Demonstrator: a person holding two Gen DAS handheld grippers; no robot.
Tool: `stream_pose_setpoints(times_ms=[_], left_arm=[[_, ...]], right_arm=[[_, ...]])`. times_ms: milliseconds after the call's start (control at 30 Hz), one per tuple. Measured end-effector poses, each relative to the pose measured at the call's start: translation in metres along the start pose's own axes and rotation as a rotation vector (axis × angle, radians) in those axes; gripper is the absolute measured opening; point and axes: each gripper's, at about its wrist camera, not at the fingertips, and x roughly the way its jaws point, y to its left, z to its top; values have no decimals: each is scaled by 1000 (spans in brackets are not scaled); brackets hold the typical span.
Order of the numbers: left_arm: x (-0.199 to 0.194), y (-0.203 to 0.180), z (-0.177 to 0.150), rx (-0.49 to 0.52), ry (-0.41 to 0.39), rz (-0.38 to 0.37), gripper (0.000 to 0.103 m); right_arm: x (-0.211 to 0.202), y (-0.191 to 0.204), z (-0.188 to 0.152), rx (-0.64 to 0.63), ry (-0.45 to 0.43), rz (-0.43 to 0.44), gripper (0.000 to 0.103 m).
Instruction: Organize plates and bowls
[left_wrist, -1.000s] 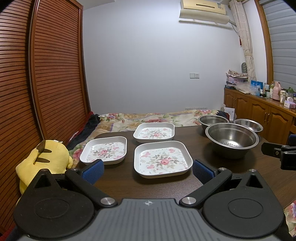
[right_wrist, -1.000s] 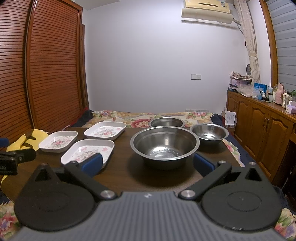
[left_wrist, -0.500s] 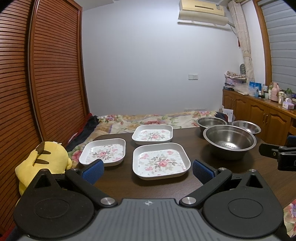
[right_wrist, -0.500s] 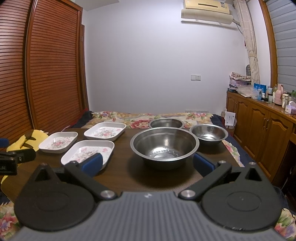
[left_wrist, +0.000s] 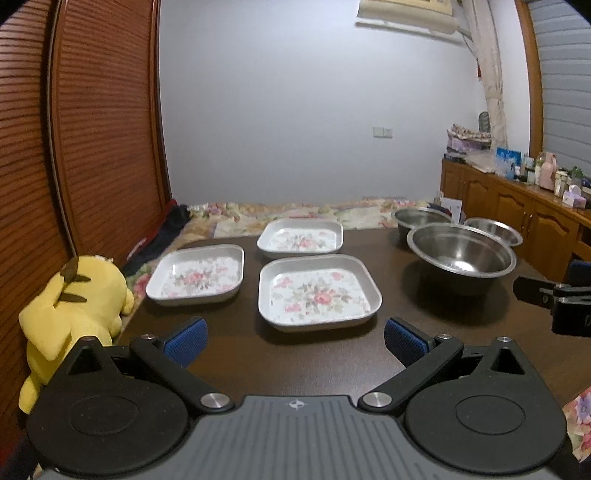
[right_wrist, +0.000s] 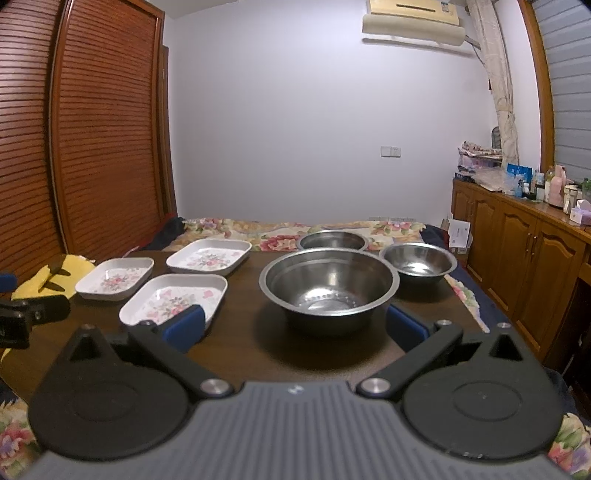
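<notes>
I am noting nothing stacked yet: three floral plates (left_wrist: 317, 291) sitting apart toward the table's (left_wrist: 406, 306) left edge, three steel bowls (right_wrist: 328, 282) toward its right, while I am holding left gripper (left_wrist: 293, 338) and right gripper (right_wrist: 295, 325) wide-spread, empty.

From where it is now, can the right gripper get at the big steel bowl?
Probably yes. The right gripper is open, the big steel bowl sits straight ahead between its fingers, and nothing lies between.
</notes>
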Motion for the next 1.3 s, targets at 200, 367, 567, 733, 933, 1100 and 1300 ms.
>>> stream_pose_setpoints(times_ms=[200,367,567,733,933,1100,1300], left_arm=[[25,8,-4,-2,57,4,103],[40,19,-3,10,69,11,103],[52,37,7,15,46,31,103],[65,53,16,18,37,62,103],[89,78,31,-1,8,45,103],[110,91,42,10,8,38,103],[129,101,41,-29,14,-17,103]], right_arm=[[11,8,-4,-27,6,4,103],[23,19,-5,-55,13,37,103],[45,36,-2,-87,27,100,103],[64,50,6,-115,42,156,103],[89,65,13,-107,84,241,103],[105,77,13,-119,110,253,103],[126,83,12,-115,157,260,89]])
